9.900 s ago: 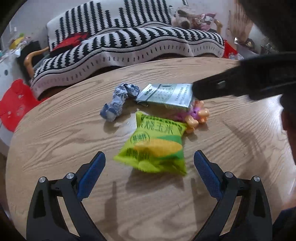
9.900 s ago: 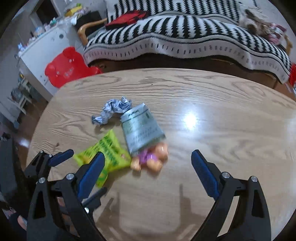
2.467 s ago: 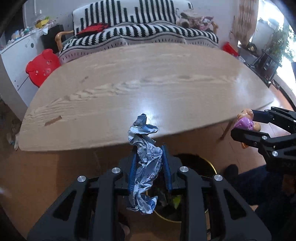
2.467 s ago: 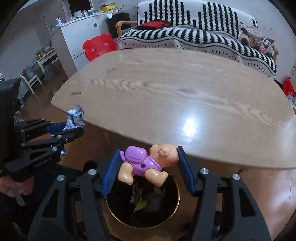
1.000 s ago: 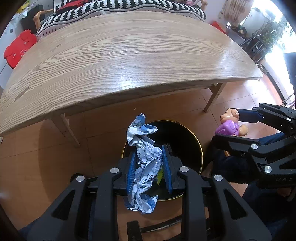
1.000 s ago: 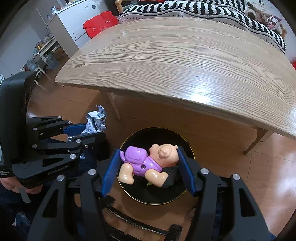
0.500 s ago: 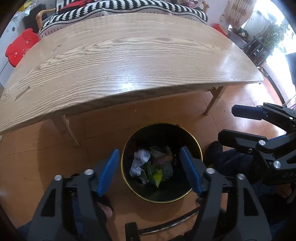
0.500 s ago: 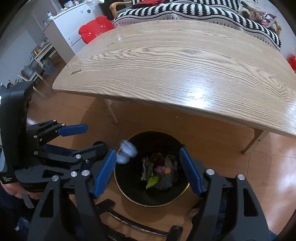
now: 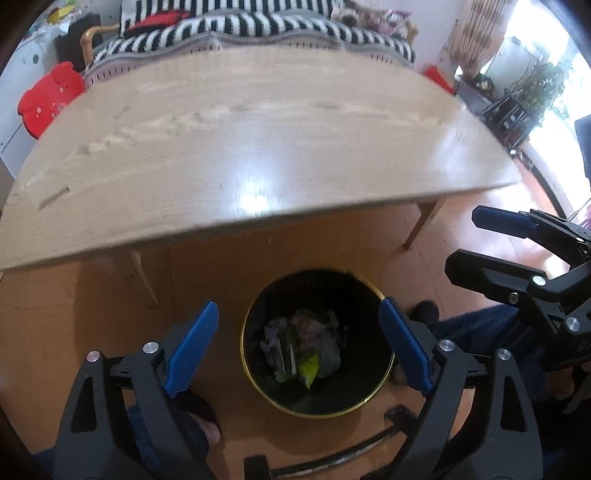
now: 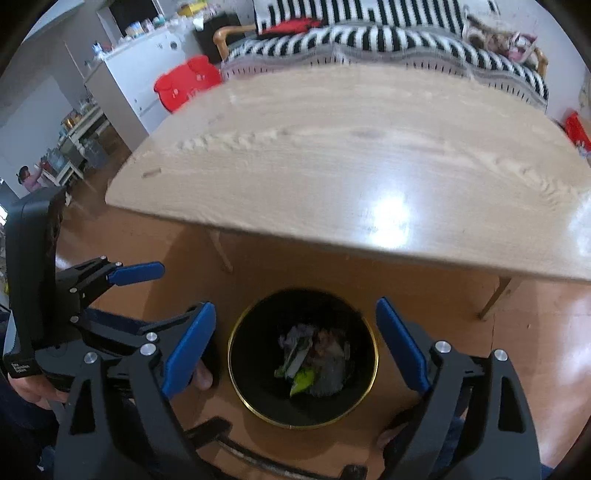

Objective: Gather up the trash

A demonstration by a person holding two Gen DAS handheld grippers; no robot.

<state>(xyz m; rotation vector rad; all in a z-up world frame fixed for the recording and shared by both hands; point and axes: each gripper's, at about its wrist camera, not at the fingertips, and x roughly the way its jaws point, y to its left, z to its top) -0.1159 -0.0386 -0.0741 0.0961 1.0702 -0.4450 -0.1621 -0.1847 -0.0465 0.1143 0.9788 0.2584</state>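
Black and rimmed in gold, the bin [image 9: 369, 291] stood on the orange floor [image 9: 66, 295] just in front of the wooden table [image 9: 258, 129], its mouth facing up at both pairs of tongs. Down at the bottom of the bin lay the trash [image 9: 301, 349]: crumpled grey paper, a yellow-green wrapper and something pinkish, all heaped together and too blurred to sort further.

The left tongs [image 9: 299, 347] hung above the bin with their blue pads [image 9: 192, 347] spread wide, one on either side of the rim, gripping nothing. The trash showed in the gap between them, well below. The right tongs [image 10: 295, 347] were likewise held apart over the bin, their pads [image 10: 402, 349] flanking the rim and empty. From the left camera the right tongs [image 9: 524, 251] could be seen off to the side of the bin, their two arms parted.

Beyond the table sat a sofa under a black-and-white striped blanket [image 9: 240, 26], and a red stool [image 10: 188, 81] stood near the table's far corner beside a white cabinet [image 10: 136, 62].
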